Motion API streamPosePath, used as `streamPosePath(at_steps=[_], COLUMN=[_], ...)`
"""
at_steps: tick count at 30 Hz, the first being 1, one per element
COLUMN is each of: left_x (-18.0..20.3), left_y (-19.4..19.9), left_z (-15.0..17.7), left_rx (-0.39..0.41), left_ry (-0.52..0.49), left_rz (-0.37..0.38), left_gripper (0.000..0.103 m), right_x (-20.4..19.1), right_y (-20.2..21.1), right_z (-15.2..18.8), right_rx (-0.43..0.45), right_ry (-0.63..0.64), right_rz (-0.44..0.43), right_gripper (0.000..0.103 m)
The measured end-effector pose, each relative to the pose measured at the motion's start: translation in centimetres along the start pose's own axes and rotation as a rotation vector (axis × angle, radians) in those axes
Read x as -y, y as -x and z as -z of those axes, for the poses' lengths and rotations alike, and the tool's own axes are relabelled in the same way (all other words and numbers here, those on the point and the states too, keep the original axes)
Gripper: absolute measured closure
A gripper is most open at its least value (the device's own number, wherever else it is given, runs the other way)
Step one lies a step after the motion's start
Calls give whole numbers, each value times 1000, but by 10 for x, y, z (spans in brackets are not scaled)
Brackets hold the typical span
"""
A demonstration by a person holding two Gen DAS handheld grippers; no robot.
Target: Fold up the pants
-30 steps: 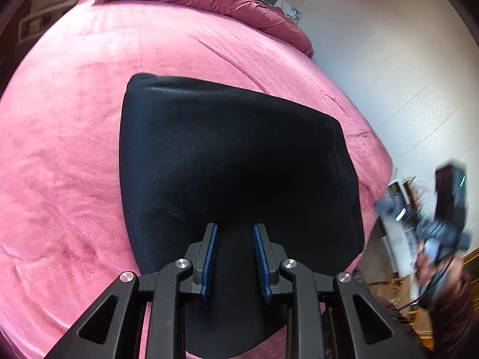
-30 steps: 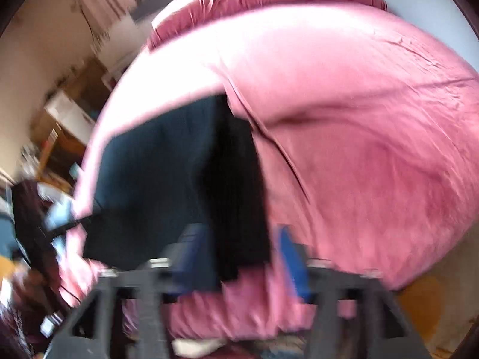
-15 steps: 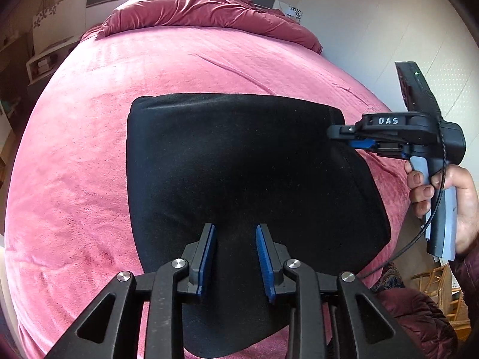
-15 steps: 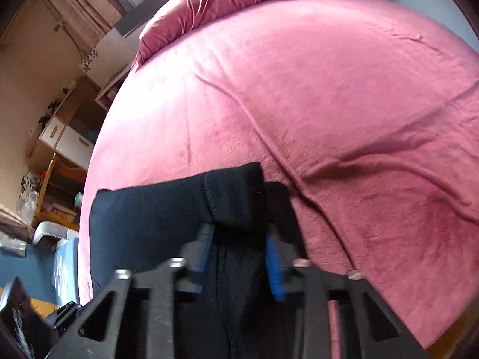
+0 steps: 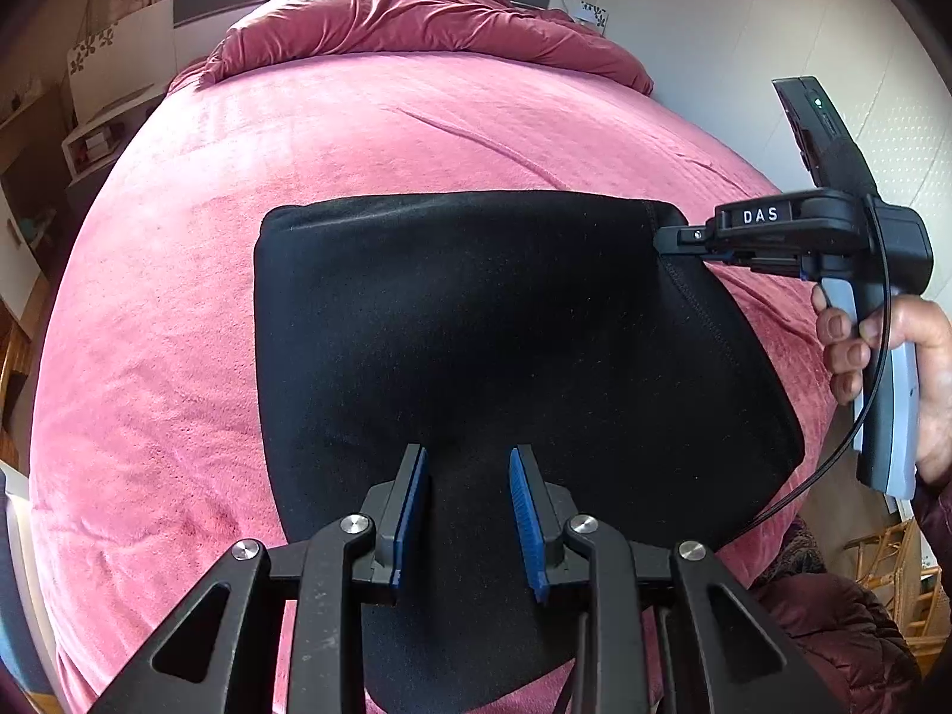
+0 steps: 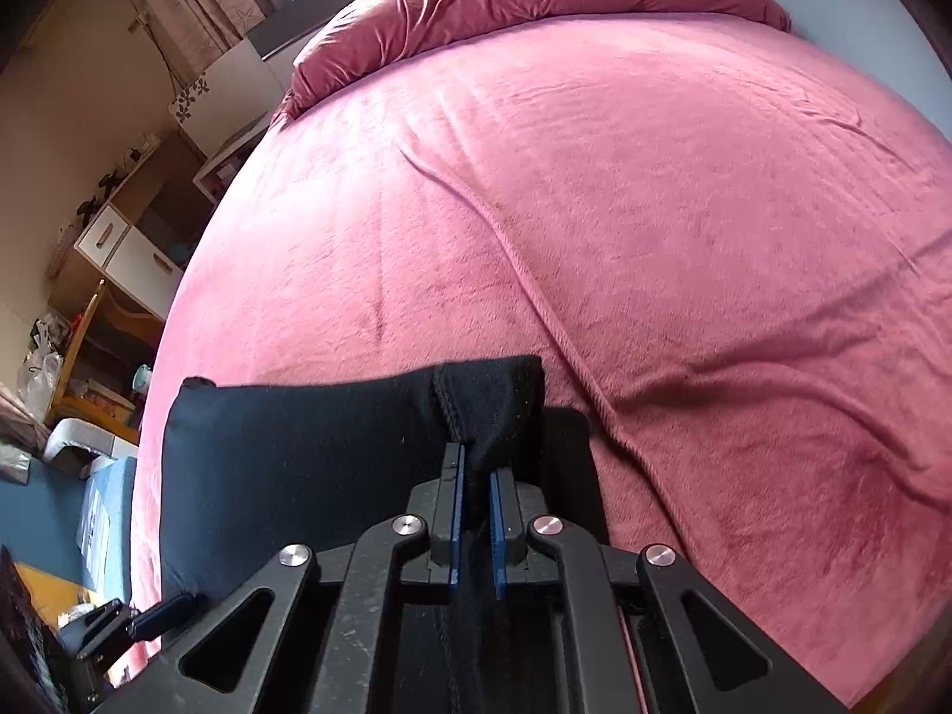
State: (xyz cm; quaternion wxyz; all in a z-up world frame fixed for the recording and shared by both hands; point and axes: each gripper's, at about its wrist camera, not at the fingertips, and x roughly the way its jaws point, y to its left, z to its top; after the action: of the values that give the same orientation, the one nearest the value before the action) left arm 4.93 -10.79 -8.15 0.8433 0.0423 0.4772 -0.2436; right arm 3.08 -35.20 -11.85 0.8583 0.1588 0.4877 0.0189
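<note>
Black pants (image 5: 476,327) | right tongs (image 6: 474,511) clamp corner | left tongs (image 5: 467,511) parted above

Pants (image 5: 476,327) flat on the bed (image 5: 178,297), near its foot edge; bunched duvet (image 5: 416,18) behind, at the head.

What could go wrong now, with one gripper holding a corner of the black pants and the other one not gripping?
1. The right gripper has just closed on only a thin pinch at the corner of the black pants; the fabric may slip out when pulled.
2. The left gripper is open above the near edge, so a one-sided pull may skew the fold.
3. The pink blanket is plush and already creased; dragging may bunch it.
</note>
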Motion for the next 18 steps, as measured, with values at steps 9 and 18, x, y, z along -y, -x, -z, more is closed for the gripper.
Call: streamPosePath(at_steps=[9,18], left_x=[15,23], left_y=[-11,3], left_z=[3,5], left_rx=[-3,7], left_ry=[-12,-21], left_rz=[-21,-9], left_gripper=[74,67], right_x=[1,1], right_y=[-33,-27], right_z=[0,2], right_rx=[-35,-32], right_ry=[9,12], right_rz=[25,24], right_gripper=[97,96])
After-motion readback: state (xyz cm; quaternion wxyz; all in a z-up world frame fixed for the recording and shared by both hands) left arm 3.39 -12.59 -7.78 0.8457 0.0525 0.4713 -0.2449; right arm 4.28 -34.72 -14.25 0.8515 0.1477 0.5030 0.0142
